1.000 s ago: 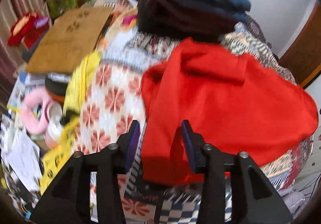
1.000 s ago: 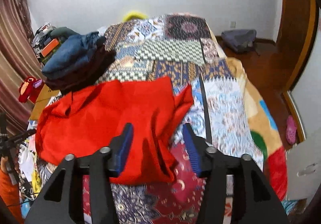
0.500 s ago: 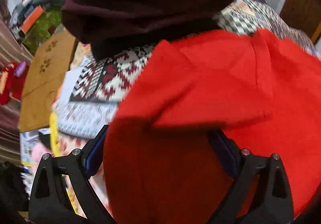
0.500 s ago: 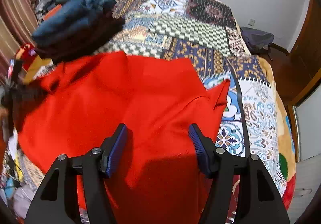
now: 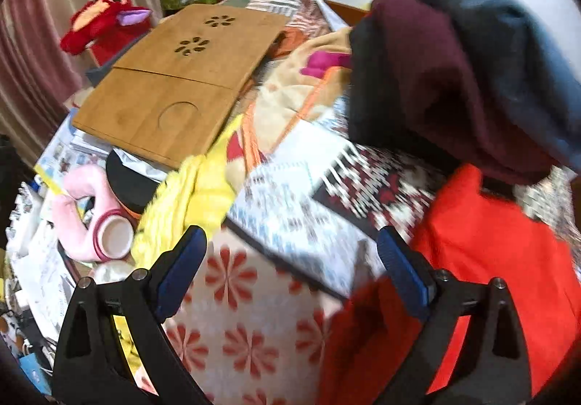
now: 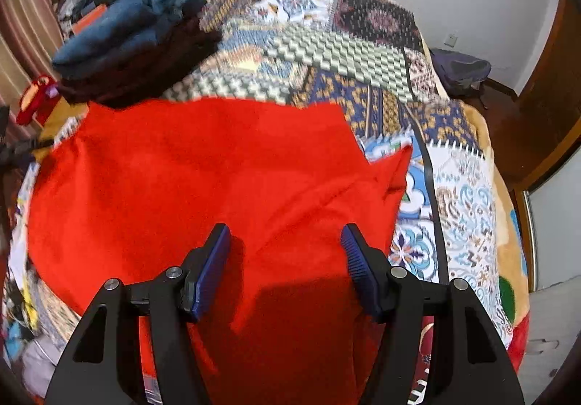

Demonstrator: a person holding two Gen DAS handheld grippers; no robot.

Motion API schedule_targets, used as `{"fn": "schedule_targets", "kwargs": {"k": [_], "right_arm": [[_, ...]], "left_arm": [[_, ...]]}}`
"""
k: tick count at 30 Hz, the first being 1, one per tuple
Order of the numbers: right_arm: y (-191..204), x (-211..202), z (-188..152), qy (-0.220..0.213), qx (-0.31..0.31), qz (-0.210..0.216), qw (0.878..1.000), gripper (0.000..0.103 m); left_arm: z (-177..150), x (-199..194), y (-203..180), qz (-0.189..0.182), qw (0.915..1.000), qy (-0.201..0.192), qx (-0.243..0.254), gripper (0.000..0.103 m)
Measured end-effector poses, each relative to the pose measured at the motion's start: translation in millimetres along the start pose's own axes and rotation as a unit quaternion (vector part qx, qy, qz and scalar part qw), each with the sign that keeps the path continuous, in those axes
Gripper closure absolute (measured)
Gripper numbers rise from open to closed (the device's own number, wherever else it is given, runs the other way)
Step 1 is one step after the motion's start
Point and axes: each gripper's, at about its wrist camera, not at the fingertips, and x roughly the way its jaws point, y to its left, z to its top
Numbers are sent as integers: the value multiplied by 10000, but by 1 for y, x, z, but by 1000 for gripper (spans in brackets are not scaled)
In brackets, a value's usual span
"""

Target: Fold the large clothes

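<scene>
A large red garment (image 6: 203, 180) lies spread on the patchwork bedspread (image 6: 363, 64), with one sleeve (image 6: 394, 169) sticking out to the right. My right gripper (image 6: 287, 249) is open and empty just above the garment's near part. In the left wrist view the red garment (image 5: 486, 260) is at the lower right. My left gripper (image 5: 292, 252) is wide open and empty over the bedspread (image 5: 254, 296), left of the garment.
A stack of folded dark clothes, maroon (image 5: 428, 78) under blue (image 5: 508, 42), sits beyond the garment; it also shows in the right wrist view (image 6: 127, 42). A wooden lap tray (image 5: 174, 78), a yellow cloth (image 5: 189, 201), pink headphones (image 5: 94, 220) and a red plush toy (image 5: 98, 20) crowd the bedside.
My left gripper opened wide, let go of the red garment and swung left off it. My right gripper opened wider and moved forward over the garment.
</scene>
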Motion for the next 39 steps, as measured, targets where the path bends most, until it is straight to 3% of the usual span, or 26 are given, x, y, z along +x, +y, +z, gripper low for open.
{"fn": "schedule_targets", "kwargs": {"k": [5,12,15,18,20,26,31,39], "right_arm": [[27,-19,10,-318,2,477,9984,43],[85,-4,-2,-87,-576,950,9938,38],[96,9,-13,126,-813,804,9934,37],[92,10,-25,88,-768,710,9945,28],[81,6,-29,83,-566,700,9959,20],[60,-3,-43,120,-87,595,9981,19],[53,-14,-52,66,-49,504,9987,19],[61,-31,-40,-211,-52,523,9984,19]], "left_arm": [[-32,-48,-34,-543,9955,-97,774,7],[-89,-87,-110,-1571,9708,95,1811,7],[-120,-82,-134,-1606,9612,269,2227,7],[-146,-75,-137,-1351,9591,274,2471,7],[-155,-78,-130,-1450,9608,284,2345,6],[-165,-88,-89,-1697,9707,460,1637,6],[-172,-94,-58,-1095,9847,441,1284,6],[-174,-108,-5,-1123,9930,335,167,6]]}}
